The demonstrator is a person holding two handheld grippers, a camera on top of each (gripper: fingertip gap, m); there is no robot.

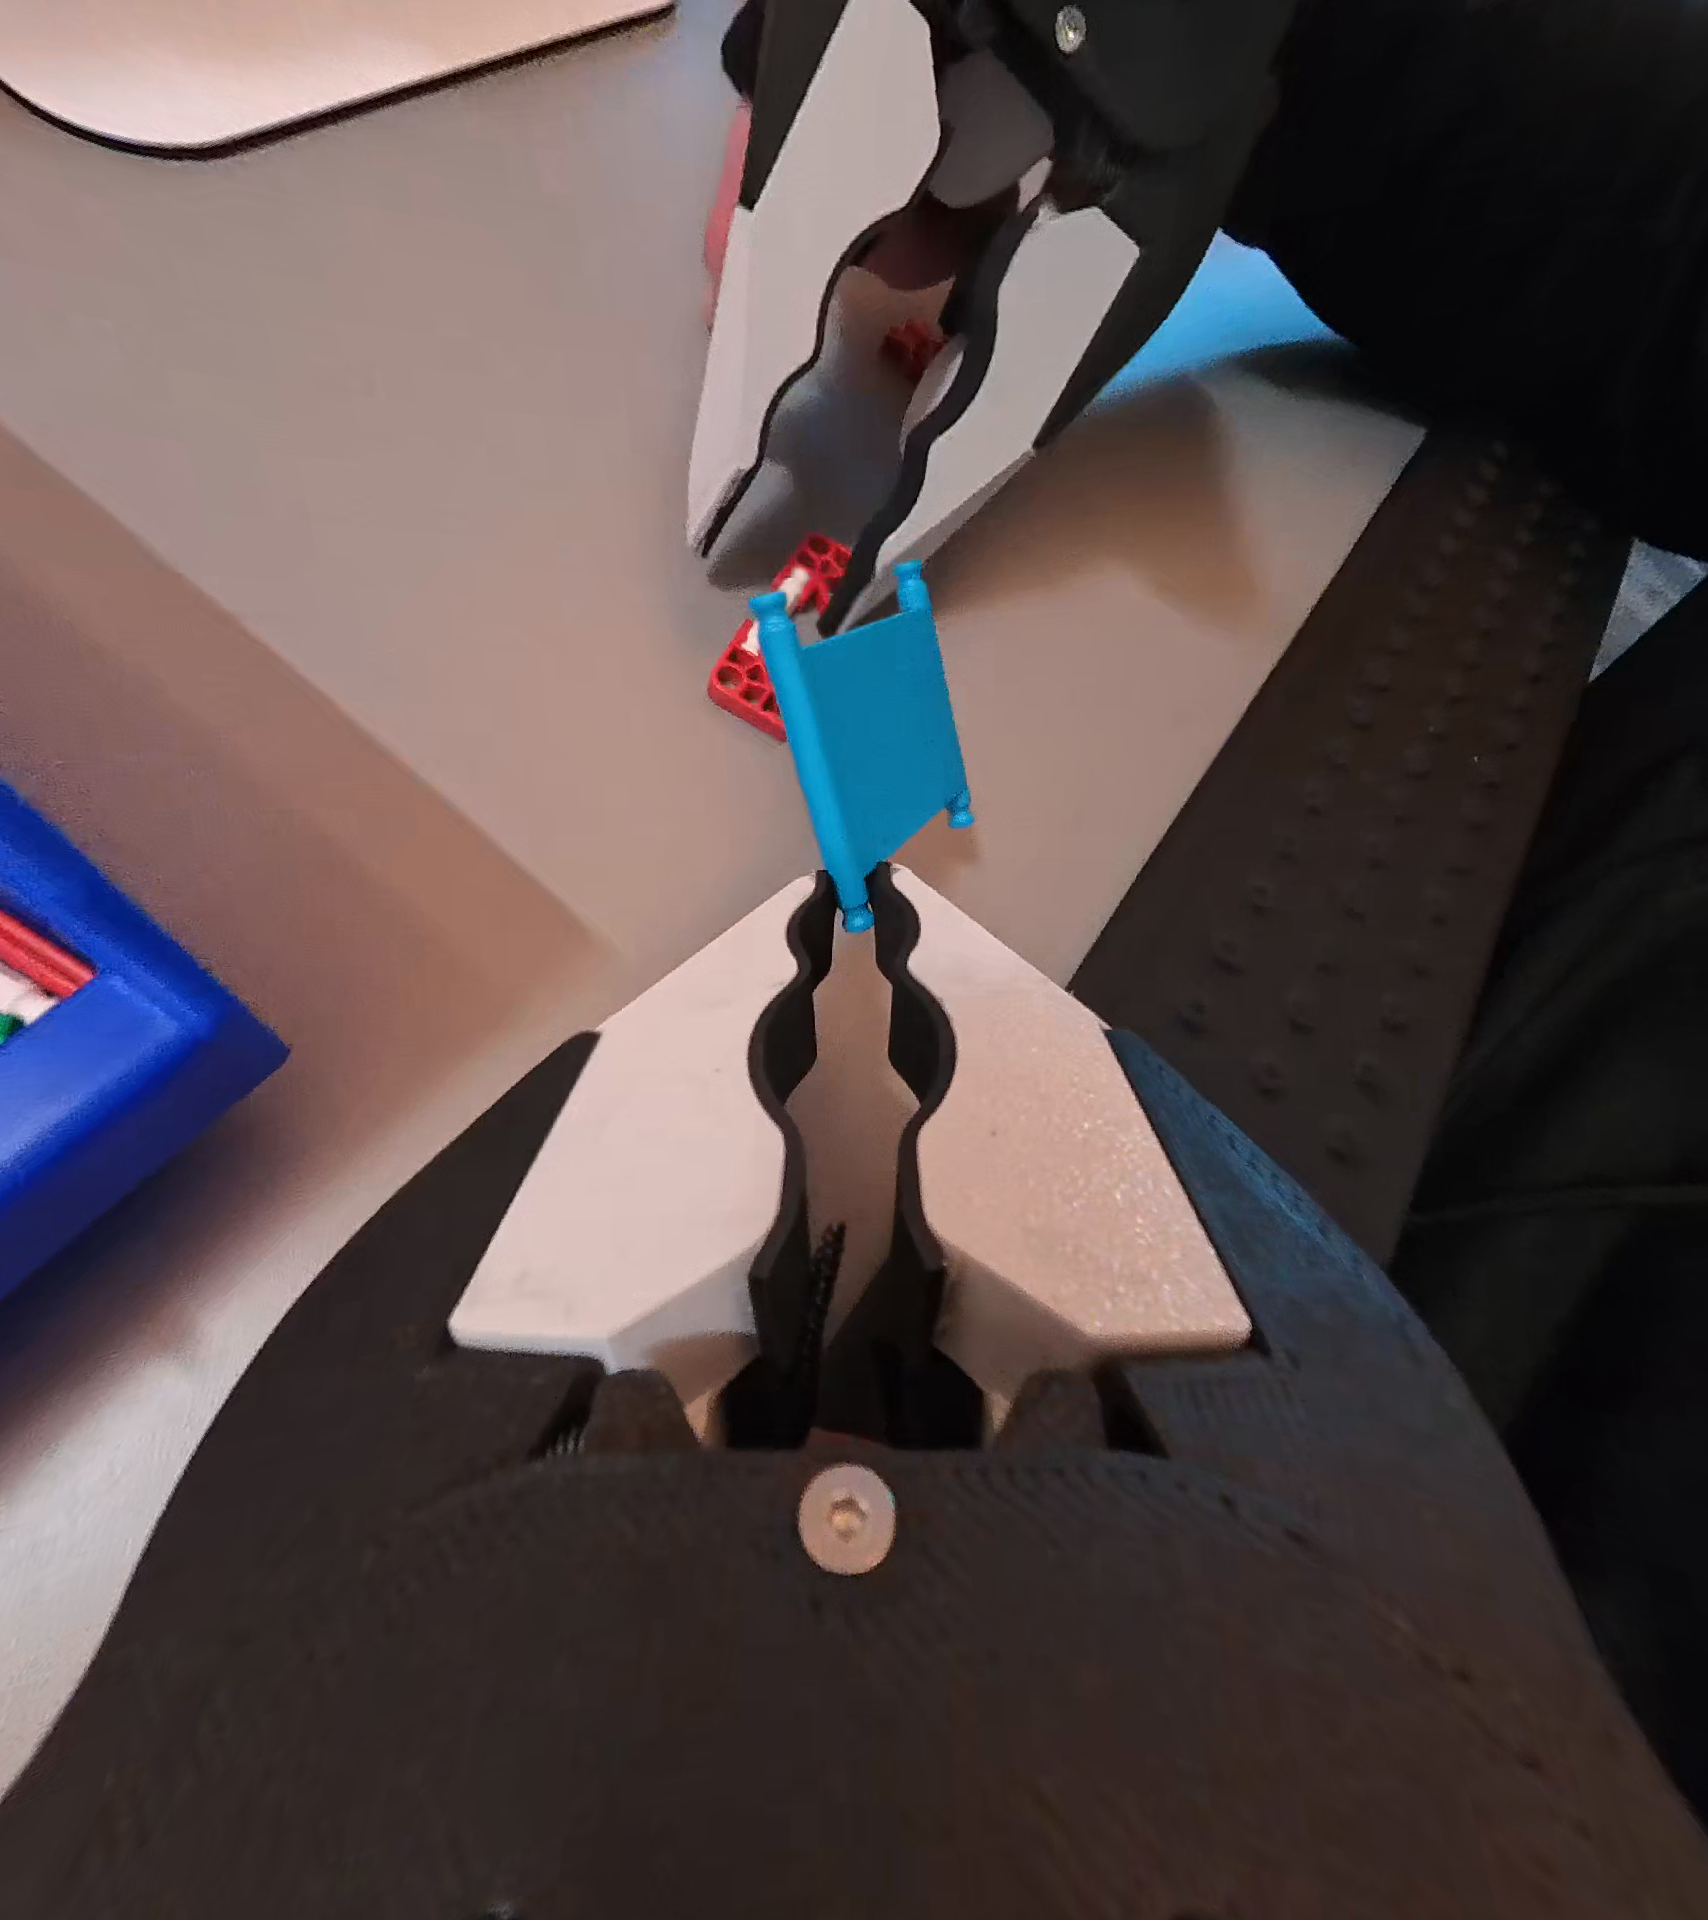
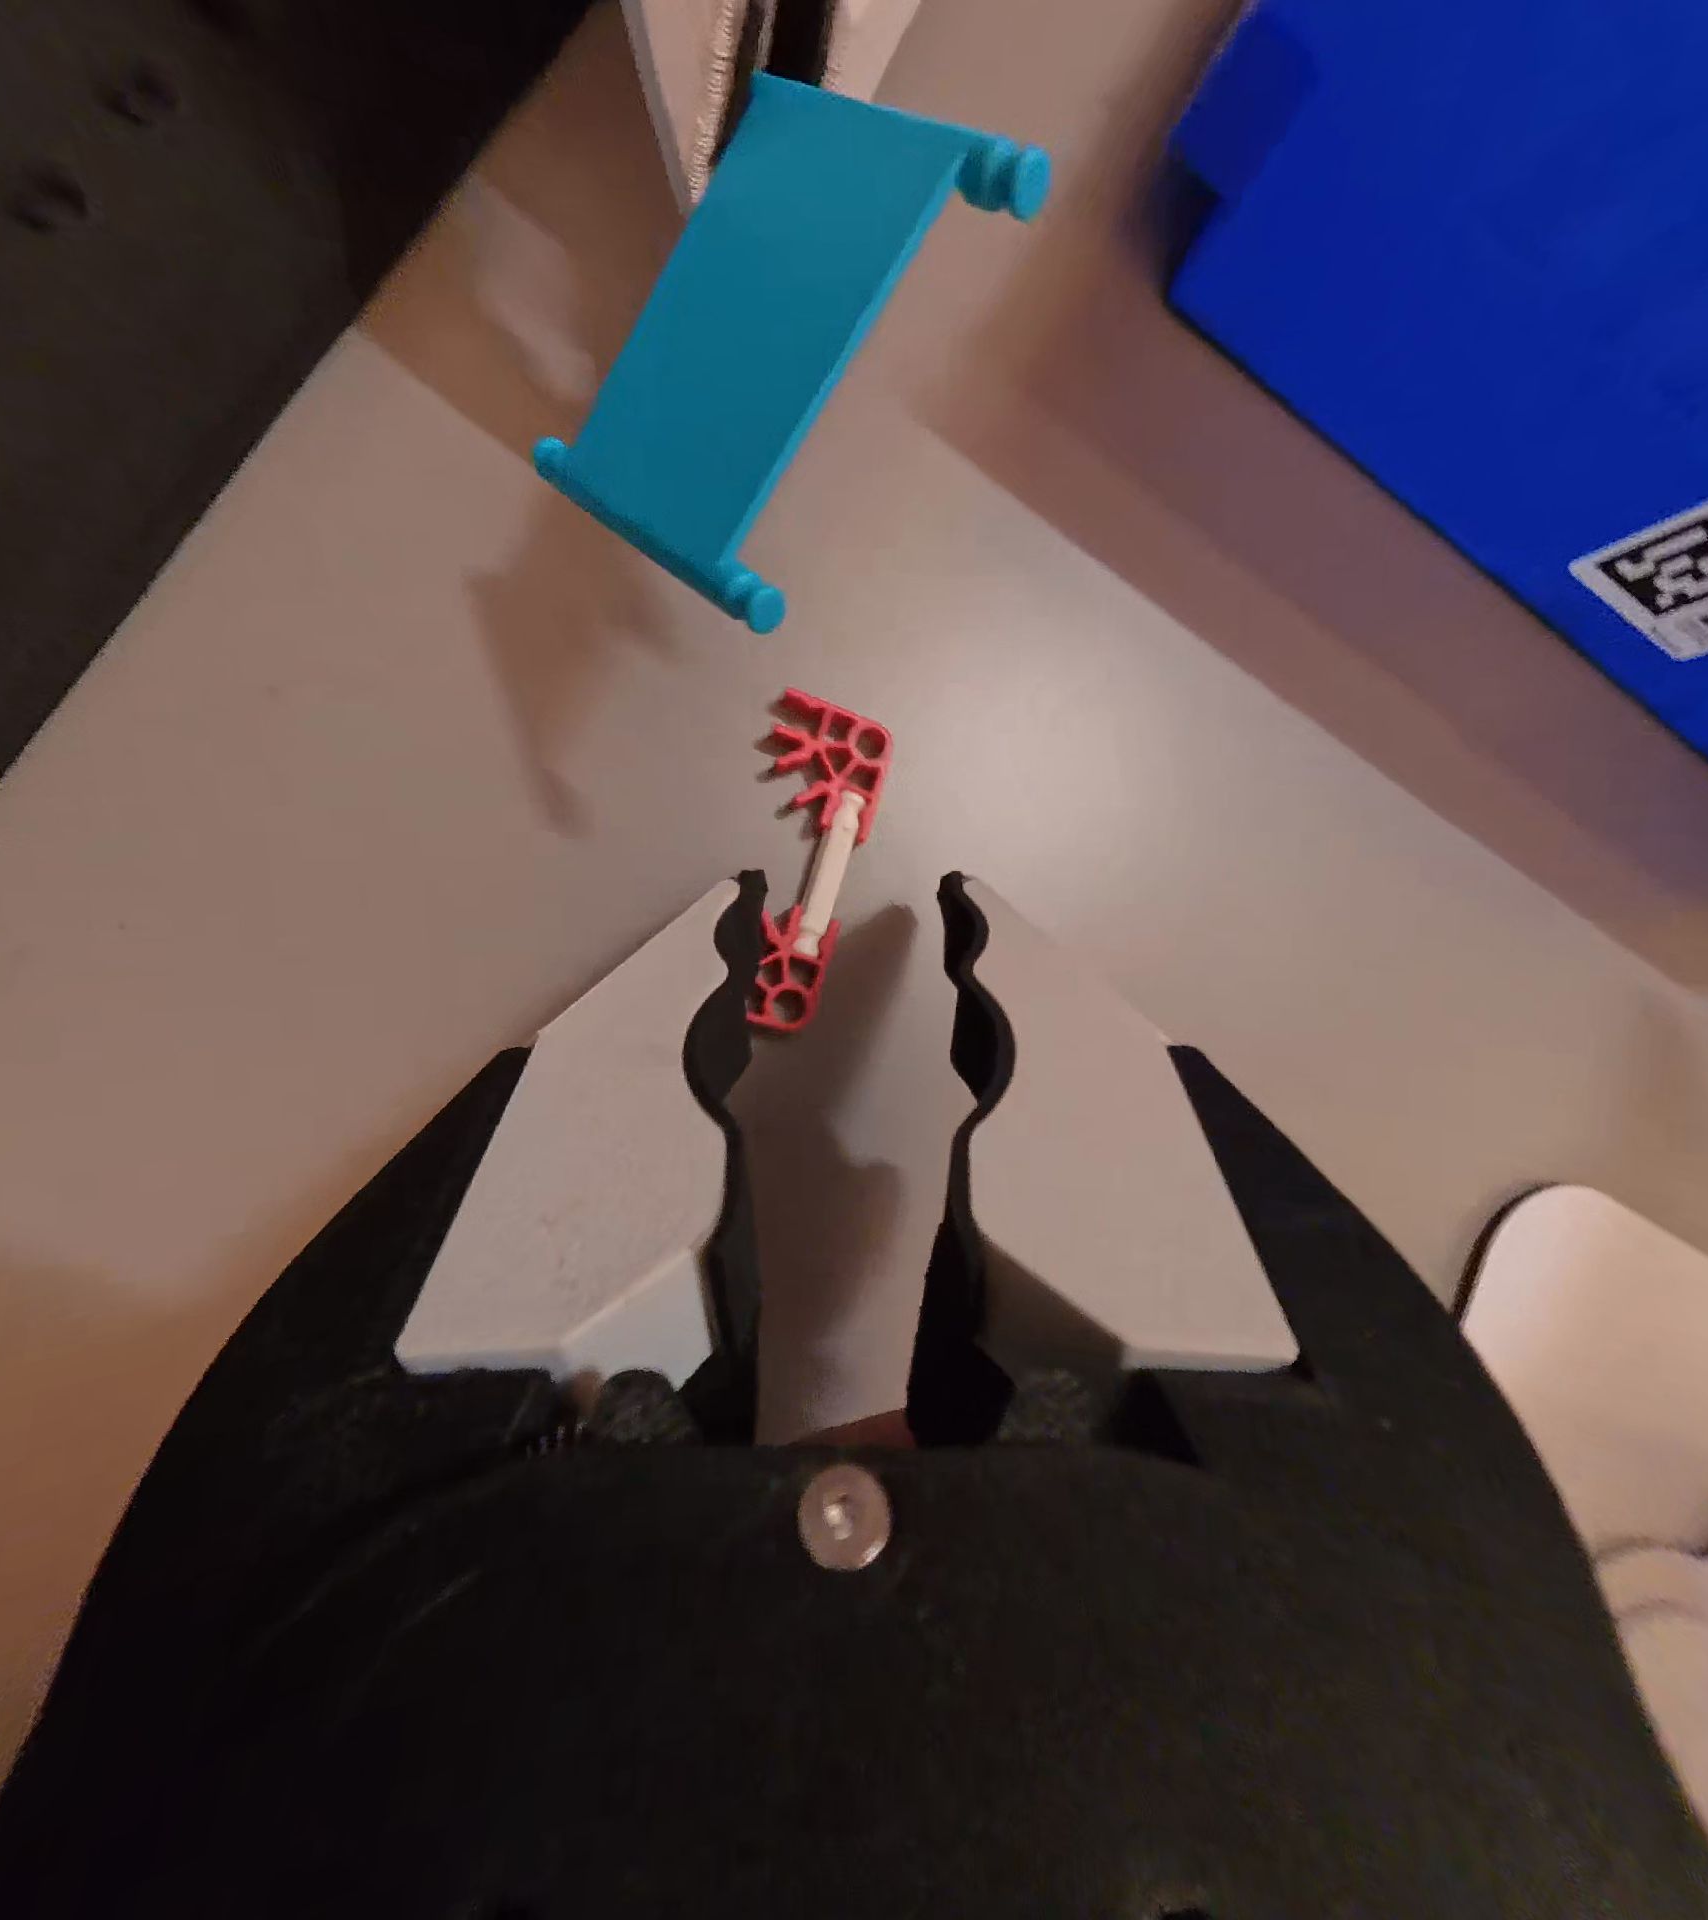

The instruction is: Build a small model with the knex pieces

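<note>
We see the left tool (image 1: 856,891) pinched narrow on one corner pin of a light-blue panel (image 1: 871,727), a flat rectangular piece with a rod along each long edge and small pegs at the rod ends. The panel is lifted clear of the pale desk (image 1: 362,436) and stands nearly on end in the left wrist view, its long axis running away from the left tool toward the right tool (image 1: 777,582), its far end tipped slightly left.

In the right wrist view the same panel (image 2: 756,343) hangs above the desk (image 2: 1193,883), slanting from upper right to lower left, with one pegged rod at its lower edge nearest the camera.

The right tool (image 2: 845,883) stands wide, gripping nothing, tips low over the desk. Between and just ahead of its fingers lies a small red-and-white assembly (image 2: 824,862): two red lattice connectors joined by a short white rod (its long axis roughly in line with the fingers, leaning slightly right). The nearer red connector lies just beside the inner edge of the left-hand finger; we cannot tell whether they touch.

A blue bin (image 2: 1515,343) bearing a black-and-white square marker sits at the right of the right view; the same bin (image 1: 50,1091) shows at the left in the left view, with red, white and green parts inside. A dark dotted mat (image 1: 1401,831) borders the desk.
</note>
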